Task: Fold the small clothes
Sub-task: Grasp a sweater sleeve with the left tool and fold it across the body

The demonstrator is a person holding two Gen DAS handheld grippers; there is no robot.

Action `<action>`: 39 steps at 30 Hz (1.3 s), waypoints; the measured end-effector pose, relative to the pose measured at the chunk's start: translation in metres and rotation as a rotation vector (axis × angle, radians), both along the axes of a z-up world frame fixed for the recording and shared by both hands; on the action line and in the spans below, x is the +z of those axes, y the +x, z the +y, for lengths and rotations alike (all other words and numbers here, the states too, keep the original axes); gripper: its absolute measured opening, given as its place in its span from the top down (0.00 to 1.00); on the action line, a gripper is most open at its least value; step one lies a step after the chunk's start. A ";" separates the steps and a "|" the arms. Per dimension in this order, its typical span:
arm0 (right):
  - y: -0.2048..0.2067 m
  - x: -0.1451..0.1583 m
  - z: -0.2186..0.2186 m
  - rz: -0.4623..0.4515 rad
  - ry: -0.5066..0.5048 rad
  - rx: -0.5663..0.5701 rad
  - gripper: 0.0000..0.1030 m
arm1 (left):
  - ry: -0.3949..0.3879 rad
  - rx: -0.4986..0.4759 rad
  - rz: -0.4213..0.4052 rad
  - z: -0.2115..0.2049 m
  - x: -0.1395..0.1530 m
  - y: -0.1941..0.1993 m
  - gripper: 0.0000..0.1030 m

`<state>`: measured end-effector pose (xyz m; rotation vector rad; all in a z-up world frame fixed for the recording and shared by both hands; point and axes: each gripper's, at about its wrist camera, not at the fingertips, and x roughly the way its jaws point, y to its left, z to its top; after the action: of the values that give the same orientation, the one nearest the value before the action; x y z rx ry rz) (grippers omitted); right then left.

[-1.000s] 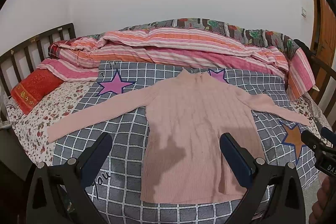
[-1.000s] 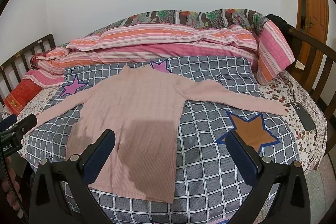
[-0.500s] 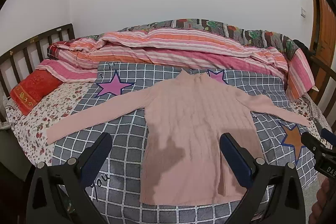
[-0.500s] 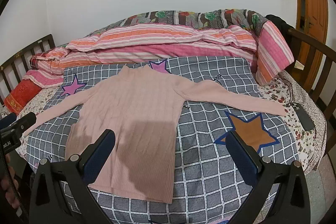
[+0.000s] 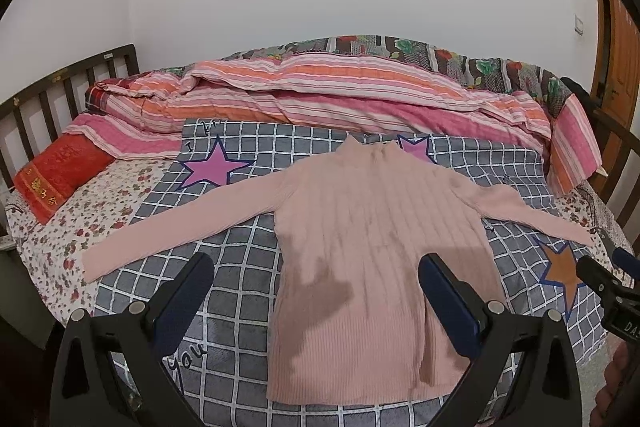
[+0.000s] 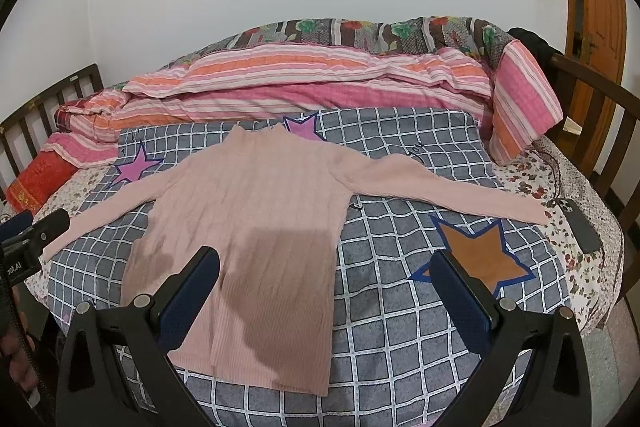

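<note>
Since nothing's been folded yet, the pink sweater (image 5: 376,267) lies flat and face-up on the checked blanket (image 6: 400,307) on the bed, collar toward the striped quilt (image 5: 340,87), hem nearest both tools, long axis running straight away from them. The left hand-held gripper (image 5: 316,275) hangs above the hem with fingers spread wide, holding nothing. The right hand-held gripper (image 6: 324,279) is released too, sitting over the body's right edge. Each sleeve stretches out sideways, so each arm has its own sleeve closer. There's plenty of bare blanket on both sides for swinging sleeves inward.
</note>
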<state>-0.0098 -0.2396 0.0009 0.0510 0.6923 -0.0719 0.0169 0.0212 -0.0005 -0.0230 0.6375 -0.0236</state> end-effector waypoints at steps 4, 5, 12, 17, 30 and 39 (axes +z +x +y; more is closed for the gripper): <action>0.008 -0.004 0.000 0.005 -0.001 -0.001 0.00 | -0.014 0.016 0.013 0.009 -0.008 0.013 0.00; 0.010 -0.006 0.000 0.006 0.000 0.000 0.00 | -0.020 0.020 0.017 0.012 -0.011 0.016 0.00; 0.034 -0.029 0.002 0.038 0.004 0.004 0.00 | -0.053 0.074 0.080 0.043 -0.049 0.044 0.01; 0.054 -0.056 0.005 0.070 0.007 0.013 0.00 | -0.075 0.118 0.175 0.075 -0.086 0.072 0.02; 0.112 -0.119 0.020 0.164 -0.001 0.083 0.02 | -0.404 0.457 0.195 0.238 -0.173 0.098 0.26; 0.129 -0.138 0.024 0.212 0.013 0.089 0.02 | -0.430 0.666 0.140 0.309 -0.179 0.115 0.58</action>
<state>0.1190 -0.2154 -0.1372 0.0255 0.9061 0.0132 0.1315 0.3304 -0.1800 -0.6552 0.7300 0.4890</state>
